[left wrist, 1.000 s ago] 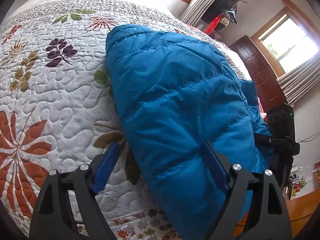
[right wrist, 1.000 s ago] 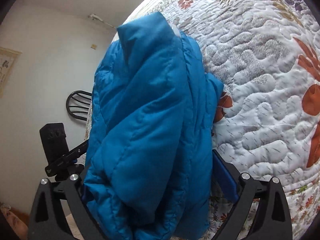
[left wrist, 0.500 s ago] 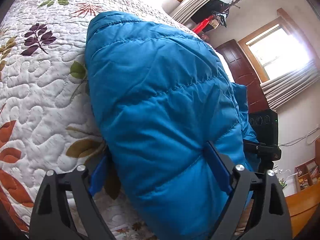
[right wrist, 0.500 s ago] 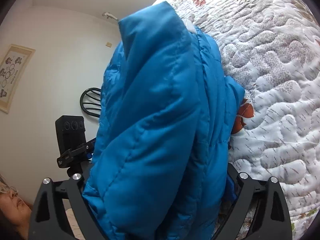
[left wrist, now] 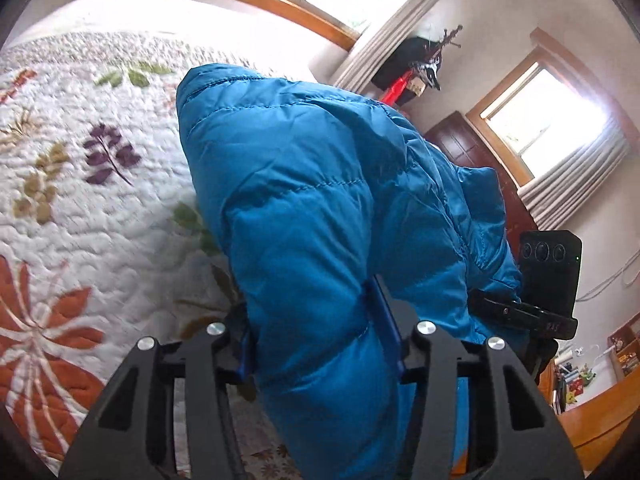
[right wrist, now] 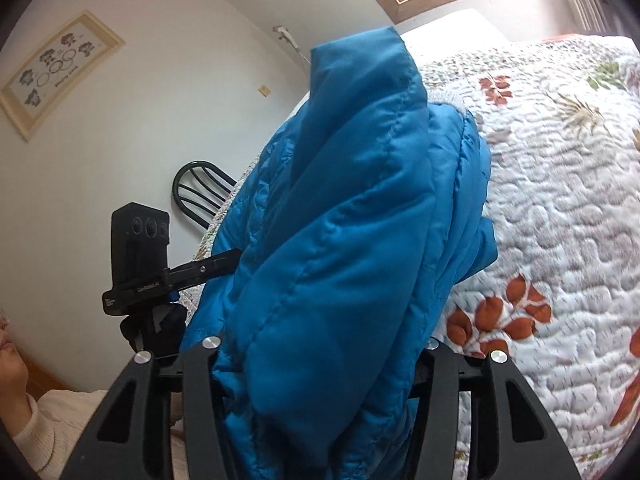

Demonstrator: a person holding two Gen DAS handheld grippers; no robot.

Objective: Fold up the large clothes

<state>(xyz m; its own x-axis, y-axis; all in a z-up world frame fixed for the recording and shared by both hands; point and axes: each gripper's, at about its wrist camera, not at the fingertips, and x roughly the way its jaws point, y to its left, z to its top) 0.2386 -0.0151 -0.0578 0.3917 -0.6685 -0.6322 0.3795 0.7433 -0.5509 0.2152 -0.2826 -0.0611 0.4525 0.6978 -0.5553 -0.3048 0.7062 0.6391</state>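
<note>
Left hand-held gripper (left wrist: 316,344): I have both fingers closed on a thick fold of the blue jacket (left wrist: 304,208).
Right hand-held gripper (right wrist: 316,360): closed on jacket bulk.
Jacket location: ahead of both, lifted over the quilted bed (left wrist: 80,208).
Risk: I judge the slick, puffy fabric may slip, undoing the fold.

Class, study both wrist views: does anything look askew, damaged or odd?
Nothing looks damaged or spilled. The blue puffer jacket is bunched and lopsided rather than flat, clamped by the left gripper and right gripper over the quilted bedspread.
</note>
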